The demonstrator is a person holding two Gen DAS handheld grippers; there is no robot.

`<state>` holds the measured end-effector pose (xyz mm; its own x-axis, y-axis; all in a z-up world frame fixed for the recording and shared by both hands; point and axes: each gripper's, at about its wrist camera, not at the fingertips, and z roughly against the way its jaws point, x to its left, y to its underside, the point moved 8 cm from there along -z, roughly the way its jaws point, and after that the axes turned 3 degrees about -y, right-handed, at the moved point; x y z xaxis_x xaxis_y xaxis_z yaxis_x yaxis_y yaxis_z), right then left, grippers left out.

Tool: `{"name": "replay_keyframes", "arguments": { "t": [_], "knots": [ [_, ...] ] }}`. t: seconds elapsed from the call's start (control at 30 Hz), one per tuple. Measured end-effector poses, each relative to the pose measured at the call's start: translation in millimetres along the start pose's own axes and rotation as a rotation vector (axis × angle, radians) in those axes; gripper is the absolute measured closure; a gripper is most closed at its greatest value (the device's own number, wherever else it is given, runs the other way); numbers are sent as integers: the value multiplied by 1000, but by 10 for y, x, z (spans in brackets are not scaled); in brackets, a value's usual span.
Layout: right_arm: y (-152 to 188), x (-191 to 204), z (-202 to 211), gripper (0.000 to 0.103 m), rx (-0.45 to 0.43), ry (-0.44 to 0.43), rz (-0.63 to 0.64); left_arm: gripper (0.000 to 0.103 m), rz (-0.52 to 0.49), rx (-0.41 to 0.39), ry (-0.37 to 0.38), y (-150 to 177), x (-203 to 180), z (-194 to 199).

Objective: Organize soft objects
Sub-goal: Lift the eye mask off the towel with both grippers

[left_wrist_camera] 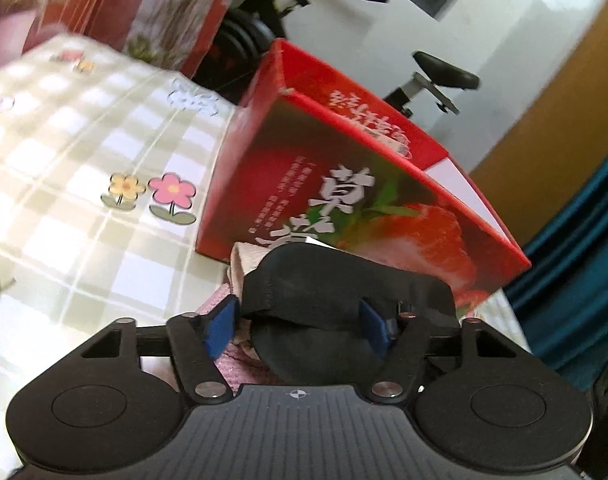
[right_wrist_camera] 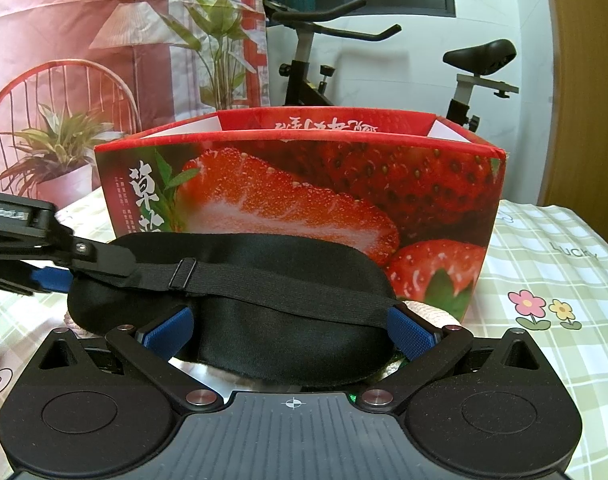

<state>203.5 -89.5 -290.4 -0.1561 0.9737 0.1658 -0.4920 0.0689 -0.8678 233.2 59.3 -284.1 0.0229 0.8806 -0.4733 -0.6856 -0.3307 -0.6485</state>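
Straddling the black eye mask [right_wrist_camera: 264, 320] before the strawberry box [right_wrist_camera: 304, 184], my right gripper [right_wrist_camera: 292, 330] stands spread wide; my left gripper [left_wrist_camera: 296, 330] brackets the mask's end, likewise unclosed.

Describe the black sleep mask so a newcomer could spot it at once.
Find the open red strawberry box on the checked tablecloth. Directly in front of it lies the sleep mask, atop pink and cream cloths. It is the only black piece, smooth, oval, with an elastic strap across it.
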Motion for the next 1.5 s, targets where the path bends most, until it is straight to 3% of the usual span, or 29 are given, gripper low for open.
{"name": "replay_keyframes", "arguments": {
  "t": [0.07,0.13,0.23,0.47,1.0,1.23,1.3,1.4,1.47,1.5],
  "knots": [
    [0,0,-1,0,-1,-1,-1,52,-3,-8,11,6,-17,18],
    [-4,-5,11,0,-4,-1,-8,77,-50,-36,-37,-7,-6,79],
    [-14,-3,40,0,-15,-8,-10,86,-47,-72,-23,-30,22,167],
    [-36,-59,107,0,-46,-48,-48,87,-120,-141,-76,-45,-18,319],
    [-70,-127,173,1,-66,-104,-115,87,-86,-102,-132,73,248,280],
    [-161,-176,147,8,-62,-176,-210,87,-80,-101,-126,92,237,265],
    [-183,-204,119,12,-56,-189,-242,87,-76,-101,-123,98,240,265],
    [-250,-269,148,27,-69,-205,-299,87,-70,-102,-118,95,234,278],
    [-307,-289,218,47,-91,-212,-297,87,-69,-106,-115,86,226,293],
    [-338,-296,264,52,-102,-206,-284,87,-70,-109,-113,82,217,303]
  ]
}}
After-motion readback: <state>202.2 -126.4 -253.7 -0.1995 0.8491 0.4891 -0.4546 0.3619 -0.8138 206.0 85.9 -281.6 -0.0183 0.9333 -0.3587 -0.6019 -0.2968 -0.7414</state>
